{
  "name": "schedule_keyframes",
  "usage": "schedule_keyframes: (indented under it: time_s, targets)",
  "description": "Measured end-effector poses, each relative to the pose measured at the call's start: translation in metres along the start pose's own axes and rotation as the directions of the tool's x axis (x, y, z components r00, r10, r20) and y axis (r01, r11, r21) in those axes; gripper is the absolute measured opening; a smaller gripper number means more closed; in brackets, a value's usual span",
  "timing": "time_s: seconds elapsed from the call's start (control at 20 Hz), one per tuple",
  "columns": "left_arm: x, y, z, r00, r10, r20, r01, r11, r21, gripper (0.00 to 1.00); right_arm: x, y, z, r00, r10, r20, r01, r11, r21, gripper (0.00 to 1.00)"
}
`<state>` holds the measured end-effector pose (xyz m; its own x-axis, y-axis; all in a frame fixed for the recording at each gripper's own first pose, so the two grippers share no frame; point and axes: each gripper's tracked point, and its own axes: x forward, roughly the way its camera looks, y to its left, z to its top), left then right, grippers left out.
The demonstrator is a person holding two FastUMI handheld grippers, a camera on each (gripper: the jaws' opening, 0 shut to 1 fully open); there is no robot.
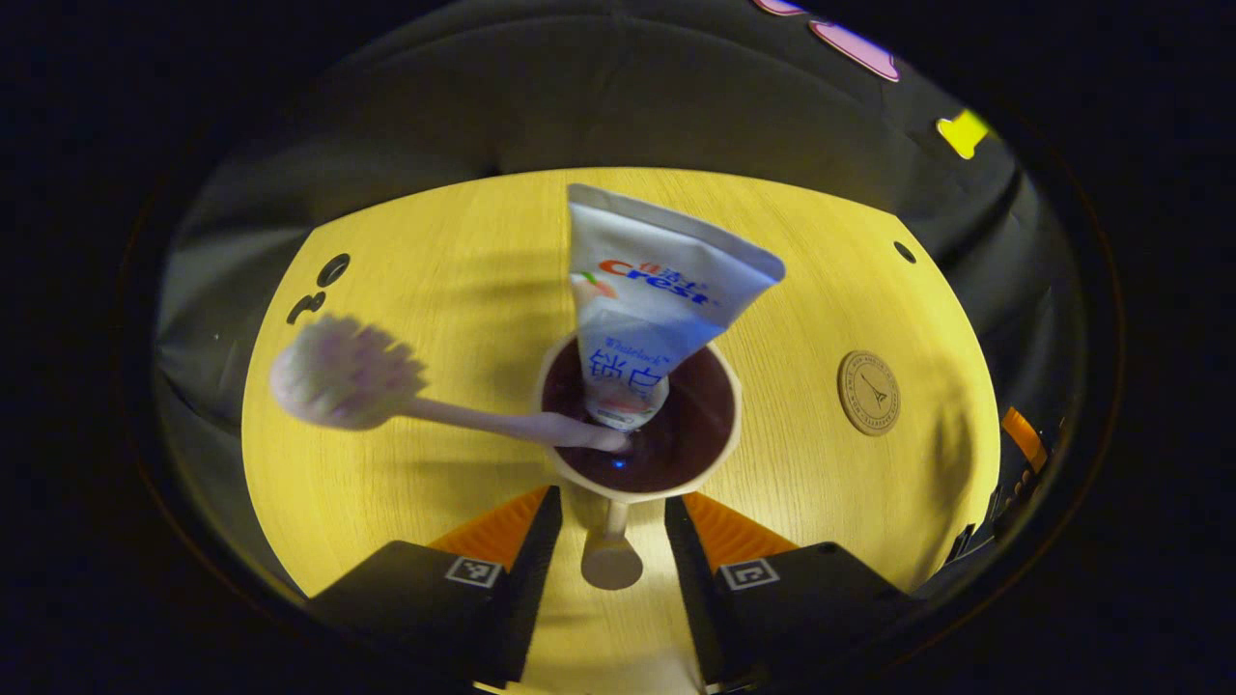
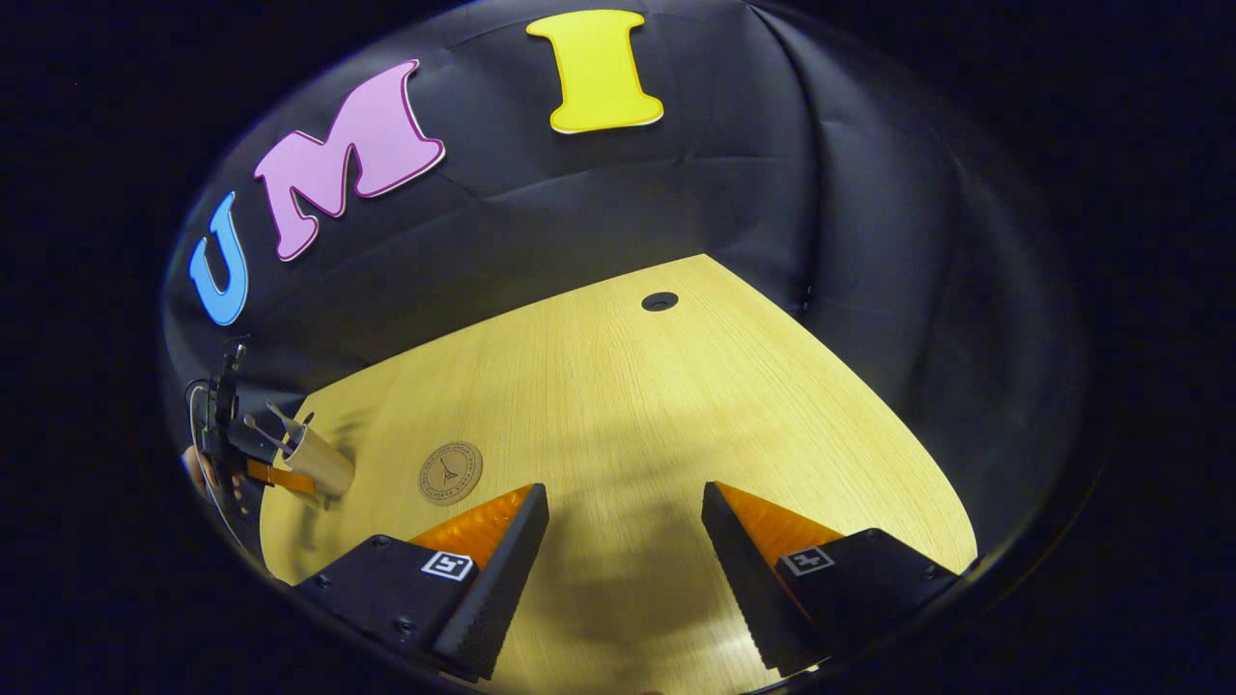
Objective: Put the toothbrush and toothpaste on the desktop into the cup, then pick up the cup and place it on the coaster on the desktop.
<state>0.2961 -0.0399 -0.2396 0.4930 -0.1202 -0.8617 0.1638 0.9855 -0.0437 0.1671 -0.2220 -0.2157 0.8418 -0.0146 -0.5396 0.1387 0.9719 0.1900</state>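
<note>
The toothbrush [image 1: 406, 396] head is motion-blurred; the toothpaste tube's [image 1: 649, 299] lower end sits hidden inside the cup [image 1: 719, 454].

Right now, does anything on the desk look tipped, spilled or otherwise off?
Nothing is spilled. The cup sits between the left gripper's fingers, holding the toothpaste tube and toothbrush, which leans far over the rim. The coaster lies flat and bare.

Tabletop [image 1: 463, 290]: pale wood-grain, smooth, matt. Toothpaste [image 1: 649, 290]: glossy plastic tube. Toothbrush [image 1: 367, 381]: smooth plastic handle, bristled head. Cup [image 1: 639, 425]: smooth, glossy inside. Coaster [image 1: 868, 393]: matt, cork-like. Booth wall: creased matt cloth.
</note>
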Motion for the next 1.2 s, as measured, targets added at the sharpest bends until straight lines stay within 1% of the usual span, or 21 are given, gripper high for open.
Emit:
schedule_keyframes:
  time_s: [0.05,0.15,0.2,0.25,0.3,0.45,0.6,0.65,0.7,0.75,0.8,0.85,1.05,1.1,1.15,1.2]
  targets:
    - [0.0,-0.003,0.0,1.0,-0.006,-0.005,0.006,1.0,0.008,0.62,0.0,0.0,0.0,1.0,0.0,0.0,0.0,1.0,0.003,0.98]
    - [0.001,-0.003,0.001,1.0,-0.009,-0.017,0.009,1.0,0.018,0.48,-0.001,0.001,-0.001,1.0,-0.001,-0.002,0.001,1.0,0.003,0.98]
    - [0.002,-0.003,0.001,1.0,-0.007,-0.021,0.008,1.0,0.015,0.48,-0.001,0.001,-0.002,1.0,-0.002,-0.006,0.002,1.0,0.001,0.98]
    - [0.003,-0.004,0.002,1.0,-0.009,-0.022,0.009,1.0,0.006,0.42,-0.001,0.001,-0.003,1.0,-0.003,-0.008,0.003,1.0,-0.002,0.98]
    - [0.002,-0.005,0.001,1.0,-0.009,-0.027,0.009,1.0,0.007,0.31,-0.002,0.001,-0.003,1.0,-0.002,-0.008,0.002,1.0,-0.004,0.98]
    - [0.002,-0.007,0.002,1.0,-0.004,-0.017,0.004,1.0,0.006,0.27,-0.006,0.001,-0.005,1.0,-0.002,-0.018,0.002,1.0,-0.005,0.98]
    - [-0.002,-0.016,0.0,0.999,-0.033,0.007,0.033,0.999,-0.024,0.21,-0.01,0.0,-0.006,1.0,-0.004,-0.024,0.004,1.0,-0.011,0.98]
    - [-0.003,-0.017,0.001,0.999,-0.029,0.02,0.029,0.999,-0.028,0.21,-0.012,0.0,-0.006,1.0,-0.005,-0.023,0.005,1.0,-0.019,0.98]
    - [-0.005,-0.015,0.002,0.999,-0.025,0.032,0.025,0.999,-0.025,0.25,-0.014,-0.001,-0.005,1.0,-0.008,-0.022,0.007,1.0,-0.025,0.98]
    - [-0.007,-0.018,0.004,0.999,-0.024,0.045,0.025,0.999,-0.024,0.21,-0.016,-0.002,-0.004,1.0,-0.007,-0.022,0.007,1.0,-0.026,0.98]
    - [-0.011,-0.02,0.007,0.998,-0.026,0.058,0.027,0.999,-0.025,0.25,-0.018,-0.001,-0.002,1.0,-0.006,-0.019,0.006,1.0,-0.023,0.98]
    - [-0.016,-0.021,0.01,0.997,-0.025,0.07,0.027,0.999,-0.019,0.2,-0.019,-0.001,-0.001,1.0,-0.005,-0.015,0.005,1.0,-0.022,0.98]
    - [-0.036,-0.045,0.017,0.994,-0.056,0.097,0.056,0.998,0.001,0.2,-0.027,-0.002,0.005,1.0,-0.001,0.002,0.001,1.0,-0.019,0.98]
    - [-0.04,-0.053,0.019,0.993,-0.067,0.101,0.067,0.998,0.007,0.25,-0.029,-0.003,0.007,1.0,-0.001,0.01,0.001,1.0,-0.018,0.98]
    - [-0.042,-0.06,0.02,0.992,-0.074,0.106,0.073,0.997,0.014,0.2,-0.031,-0.005,0.008,1.0,-0.003,0.016,0.003,1.0,-0.018,0.98]
    - [-0.042,-0.07,0.02,0.991,-0.084,0.104,0.082,0.996,0.024,0.2,-0.034,-0.007,0.007,1.0,-0.003,0.018,0.003,1.0,-0.016,0.98]
